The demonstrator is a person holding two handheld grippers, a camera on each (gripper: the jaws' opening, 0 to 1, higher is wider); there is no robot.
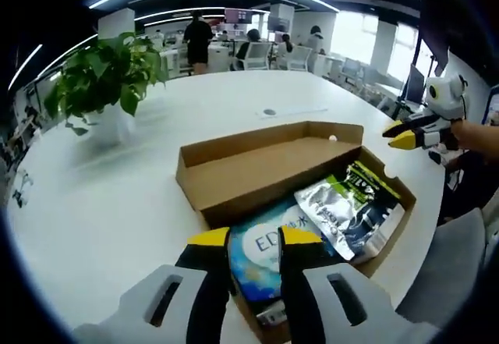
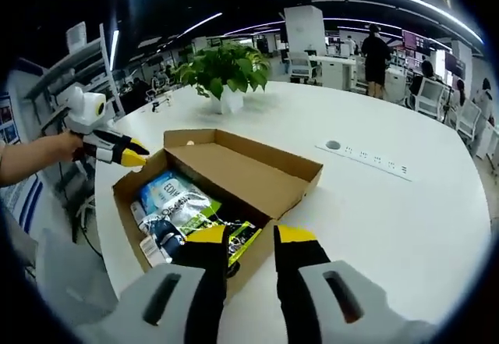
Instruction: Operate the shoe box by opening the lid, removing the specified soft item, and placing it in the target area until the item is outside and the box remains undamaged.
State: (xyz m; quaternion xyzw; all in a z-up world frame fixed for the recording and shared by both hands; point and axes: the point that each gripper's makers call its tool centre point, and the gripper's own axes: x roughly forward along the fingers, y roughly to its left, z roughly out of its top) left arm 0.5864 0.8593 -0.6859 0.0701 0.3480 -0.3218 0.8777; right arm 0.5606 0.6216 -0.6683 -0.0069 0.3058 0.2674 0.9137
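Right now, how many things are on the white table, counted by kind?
Open brown cardboard shoe box: 1
Soft packets inside the box: 2, a blue and white one and a silver, green and dark one
Green potted plant: 1
White power strip: 1
Total: 5
The white table may hold smaller things too far away to tell.

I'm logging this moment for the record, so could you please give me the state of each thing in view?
Shoe box: open, lid folded back.
Blue packet: lying inside the box.
Silver-and-green pouch: lying inside the box.
Left gripper: open, over the blue packet.
Right gripper: open, at the box edge.
Potted plant: upright on the table.
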